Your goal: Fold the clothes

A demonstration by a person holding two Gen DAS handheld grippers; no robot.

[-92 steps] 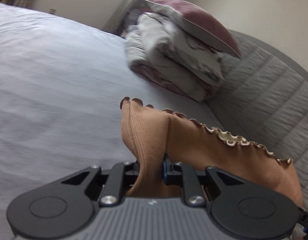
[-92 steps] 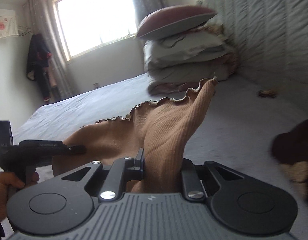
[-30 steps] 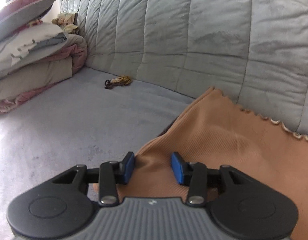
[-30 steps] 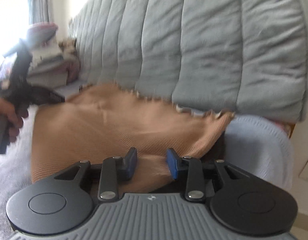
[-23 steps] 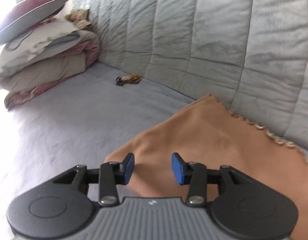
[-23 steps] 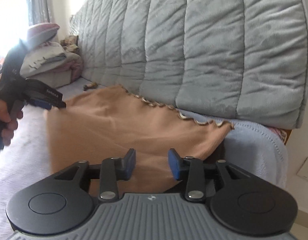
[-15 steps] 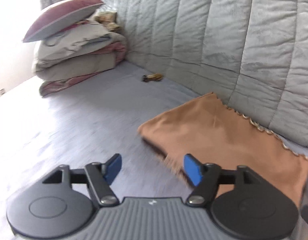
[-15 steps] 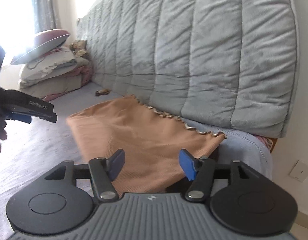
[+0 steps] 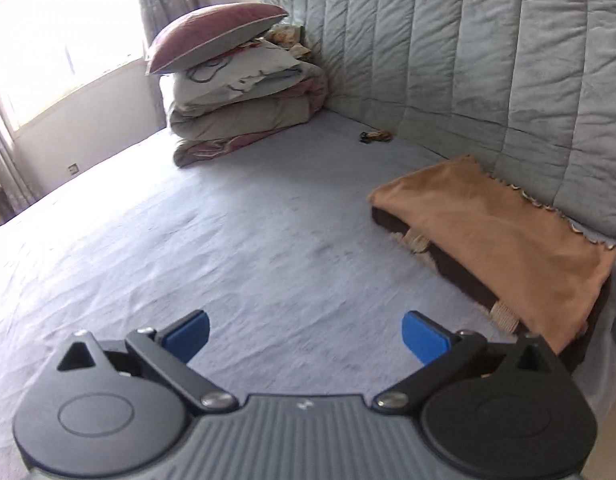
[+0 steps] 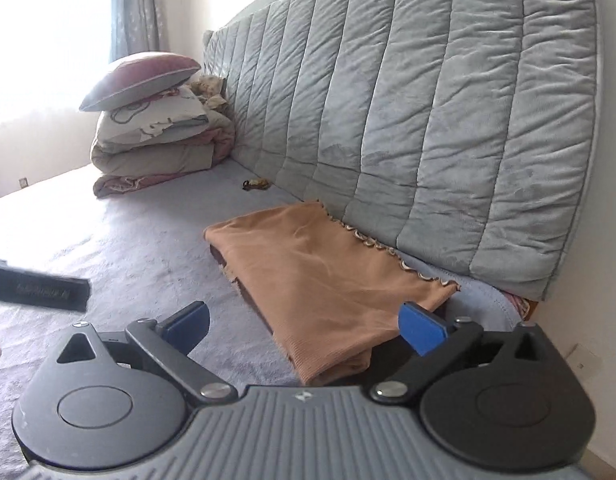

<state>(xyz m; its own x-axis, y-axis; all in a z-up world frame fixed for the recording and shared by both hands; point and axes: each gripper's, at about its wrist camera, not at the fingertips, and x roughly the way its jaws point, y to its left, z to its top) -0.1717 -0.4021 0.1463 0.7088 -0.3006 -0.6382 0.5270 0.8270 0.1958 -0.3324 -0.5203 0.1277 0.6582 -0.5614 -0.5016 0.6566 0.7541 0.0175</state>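
Left wrist view took in a stack of folded bedding (image 9: 239,104) topped by a mauve pillow (image 9: 215,36), far to the left of the quilted headboard (image 9: 488,60). The left gripper (image 9: 305,334) had just been opening; its blue pads stood wide apart over bare grey sheet (image 9: 187,240), holding nothing. To the right, against the headboard's foot, lay the folded tan garment (image 9: 496,236), ribbed, flat, with a scalloped pale trim along its far edge, resting on a darker folded piece (image 9: 460,274). From the right wrist, the right gripper (image 10: 303,328) had likewise just been opening, empty, just short of the garment's near corner.
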